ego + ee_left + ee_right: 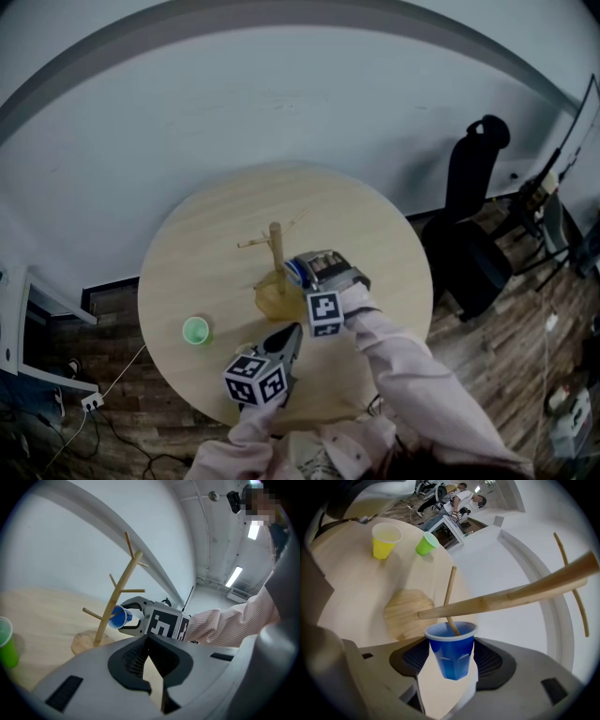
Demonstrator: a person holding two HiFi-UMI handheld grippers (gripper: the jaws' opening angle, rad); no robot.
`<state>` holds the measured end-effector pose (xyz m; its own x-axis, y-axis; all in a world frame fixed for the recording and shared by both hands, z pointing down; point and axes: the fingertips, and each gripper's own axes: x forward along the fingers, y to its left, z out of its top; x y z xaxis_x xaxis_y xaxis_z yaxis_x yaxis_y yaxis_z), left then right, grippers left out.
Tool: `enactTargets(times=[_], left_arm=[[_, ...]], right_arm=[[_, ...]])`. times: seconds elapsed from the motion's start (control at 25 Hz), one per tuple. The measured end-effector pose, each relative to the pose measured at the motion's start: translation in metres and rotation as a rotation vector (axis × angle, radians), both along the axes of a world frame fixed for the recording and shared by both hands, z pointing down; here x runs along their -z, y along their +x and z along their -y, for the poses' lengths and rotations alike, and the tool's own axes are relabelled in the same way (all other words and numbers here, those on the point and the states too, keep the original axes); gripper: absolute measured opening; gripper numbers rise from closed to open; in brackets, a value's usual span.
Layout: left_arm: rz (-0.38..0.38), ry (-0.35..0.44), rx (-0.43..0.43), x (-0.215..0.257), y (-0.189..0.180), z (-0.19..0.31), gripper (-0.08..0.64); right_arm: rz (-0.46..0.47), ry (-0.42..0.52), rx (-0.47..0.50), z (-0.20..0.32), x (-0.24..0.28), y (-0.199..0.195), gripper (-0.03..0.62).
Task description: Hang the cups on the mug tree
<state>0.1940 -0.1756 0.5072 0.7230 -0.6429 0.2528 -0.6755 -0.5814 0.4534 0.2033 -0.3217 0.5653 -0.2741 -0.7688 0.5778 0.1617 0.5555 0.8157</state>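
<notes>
right claw (451,645) clamped on the blue cup (451,660), lower centre of right gripper view. cup mouth sits over a peg (449,597) of the mug tree (506,598), peg tip inside the cup. left claw (149,638) closed tip to tip, nothing in it, bottom centre of head view over the counter (216,234). green cup (196,330) upright on counter, left of tree base, well apart. yellow cup (385,540) upright near it, upper left of right gripper view.
</notes>
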Motion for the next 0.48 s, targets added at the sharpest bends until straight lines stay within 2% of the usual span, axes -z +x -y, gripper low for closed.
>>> enactTargets(times=[0.48], left_arm=[[-0.007,-0.009,0.014,-0.0018,-0.0063,0.0019,0.002]], right_arm=[[-0.022,0.048,0.047,-0.0008,-0.0026,-0.0111,0.291]])
